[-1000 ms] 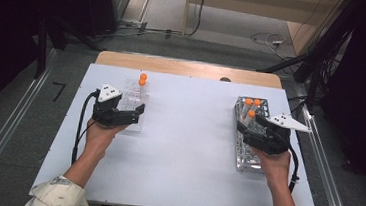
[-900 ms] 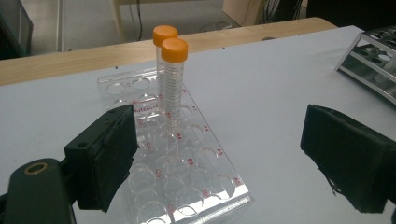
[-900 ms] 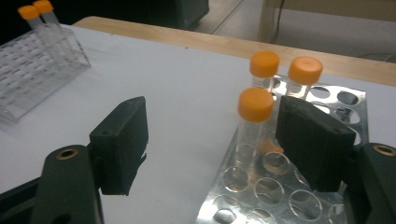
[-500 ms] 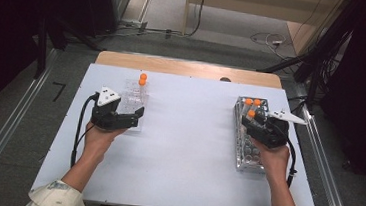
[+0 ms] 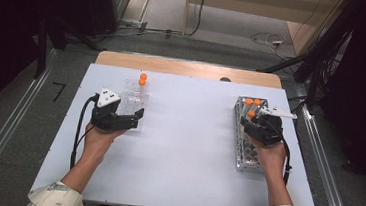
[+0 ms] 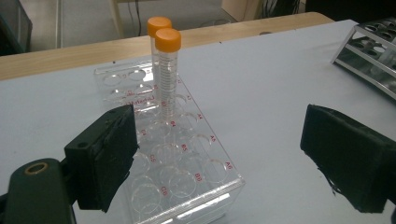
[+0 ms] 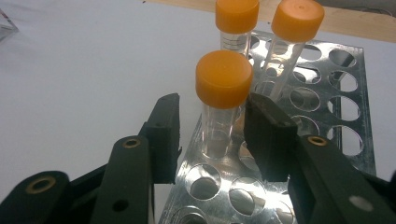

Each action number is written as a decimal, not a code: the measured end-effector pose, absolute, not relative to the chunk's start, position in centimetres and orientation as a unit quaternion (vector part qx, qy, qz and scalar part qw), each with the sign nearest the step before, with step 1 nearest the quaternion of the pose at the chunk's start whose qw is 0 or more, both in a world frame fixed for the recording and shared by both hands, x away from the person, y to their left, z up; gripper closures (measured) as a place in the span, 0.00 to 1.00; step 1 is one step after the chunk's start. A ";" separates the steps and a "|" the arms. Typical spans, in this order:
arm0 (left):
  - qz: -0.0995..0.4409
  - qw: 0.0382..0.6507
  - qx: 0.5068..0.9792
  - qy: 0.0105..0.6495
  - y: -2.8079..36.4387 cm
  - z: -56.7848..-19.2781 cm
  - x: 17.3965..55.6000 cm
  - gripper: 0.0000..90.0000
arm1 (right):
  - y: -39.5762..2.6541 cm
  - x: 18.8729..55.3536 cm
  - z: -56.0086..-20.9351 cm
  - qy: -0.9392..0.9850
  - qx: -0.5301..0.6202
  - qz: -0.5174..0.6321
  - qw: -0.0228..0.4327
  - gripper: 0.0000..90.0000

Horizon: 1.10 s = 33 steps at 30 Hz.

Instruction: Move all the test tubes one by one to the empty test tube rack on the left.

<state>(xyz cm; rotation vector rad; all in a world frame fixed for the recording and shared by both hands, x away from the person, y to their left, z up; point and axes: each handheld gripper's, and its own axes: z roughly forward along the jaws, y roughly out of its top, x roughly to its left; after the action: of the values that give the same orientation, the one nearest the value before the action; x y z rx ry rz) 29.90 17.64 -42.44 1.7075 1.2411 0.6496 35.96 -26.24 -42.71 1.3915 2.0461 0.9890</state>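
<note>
White table (image 5: 187,148): a pale rectangular top with a wooden strip along its far edge, bearing two racks well apart, one at each side. Metal rack (image 5: 243,147), right side: a long perforated steel frame lying lengthwise away from the person, with three orange-capped tubes standing upright at its far end and the nearer holes open. Clear rack (image 5: 131,109), left side: a transparent plastic block with red printed hole labels (legible as markings only), carrying two capped tubes (image 6: 167,74) upright in its far holes, one just behind the other. Left gripper (image 5: 128,119): held in the person's left hand at the near end of the clear rack, jaws spread wide apart with nothing between the pads, the rack's near corner lying below the gap. Right gripper (image 5: 251,120): held in the right hand over the metal rack, jaws having just been closing, now standing either side of the nearest tube (image 7: 223,100); the right-hand pad lies against or just beside the tube's wall below the cap, while a visible gap remains at the left-hand pad, so the tube is bracketed but not yet clamped. Nearest tube: upright in its hole in the metal rack, just in front of the other two tubes (image 7: 266,39).
</note>
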 end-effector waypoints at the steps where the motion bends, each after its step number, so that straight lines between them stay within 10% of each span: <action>1: 0.263 0.450 0.690 0.502 17.6 -42.5 29.9 0.13 | -26.2 36.1 -42.7 0.747 0.509 0.357 0.236 0.62; 13: 0.256 0.449 0.694 0.502 17.4 -42.8 30.0 0.14 | -25.6 37.0 -42.9 0.756 0.521 0.320 0.233 0.79; 33: 0.253 0.454 0.698 0.493 16.8 -42.5 29.9 0.14 | -25.6 34.1 -38.8 0.725 0.481 0.387 0.305 0.80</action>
<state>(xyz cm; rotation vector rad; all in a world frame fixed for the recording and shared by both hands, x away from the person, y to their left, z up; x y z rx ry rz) 29.95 16.78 -42.52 1.7225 1.2177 0.6234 34.06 -25.61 -38.77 1.2730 1.9212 1.0255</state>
